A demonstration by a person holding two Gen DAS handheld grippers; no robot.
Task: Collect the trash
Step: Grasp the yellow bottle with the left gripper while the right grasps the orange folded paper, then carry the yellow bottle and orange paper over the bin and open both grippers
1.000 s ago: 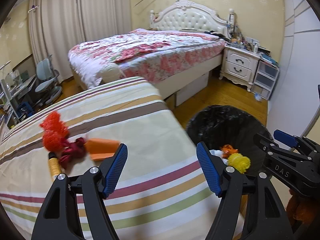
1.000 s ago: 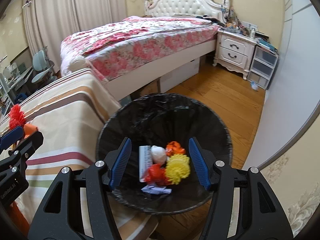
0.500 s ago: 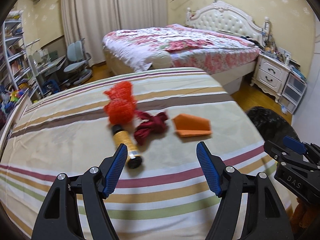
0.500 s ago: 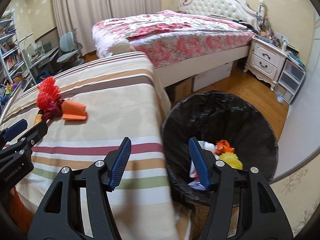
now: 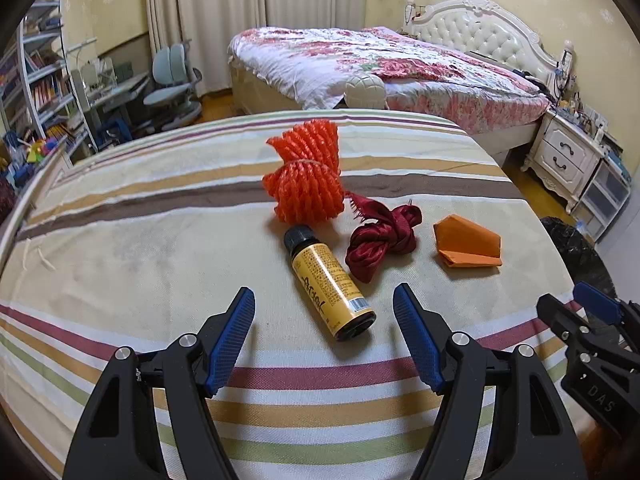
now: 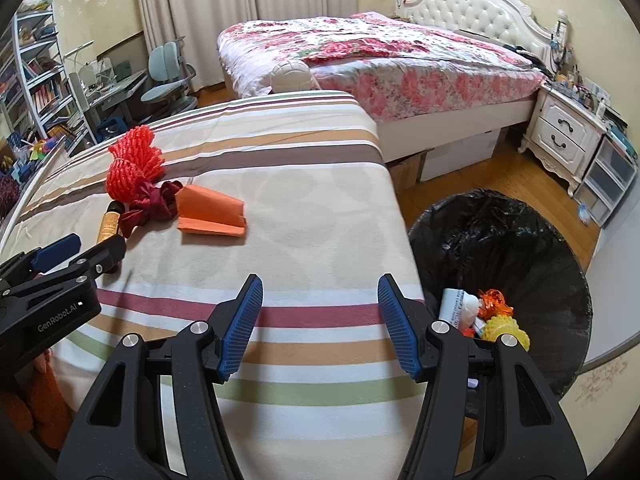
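With its jaws just narrowed yet empty, the left gripper [image 5: 324, 336] should straddle the yellow-labelled, black-capped small bottle [image 5: 329, 285] lying on the striped bedcover [image 5: 120, 240] across its width (the right gripper [image 6: 320, 326] gapes idle, holding nothing).

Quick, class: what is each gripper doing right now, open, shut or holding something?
Left gripper: open, empty, jaws just closing slightly.
Right gripper: open, empty.

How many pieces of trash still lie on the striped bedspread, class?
4: an orange-red foam net farthest back, a yellow bottle nearest, a dark red ribbon knot beside it, folded orange paper rightmost. None seems hidden.
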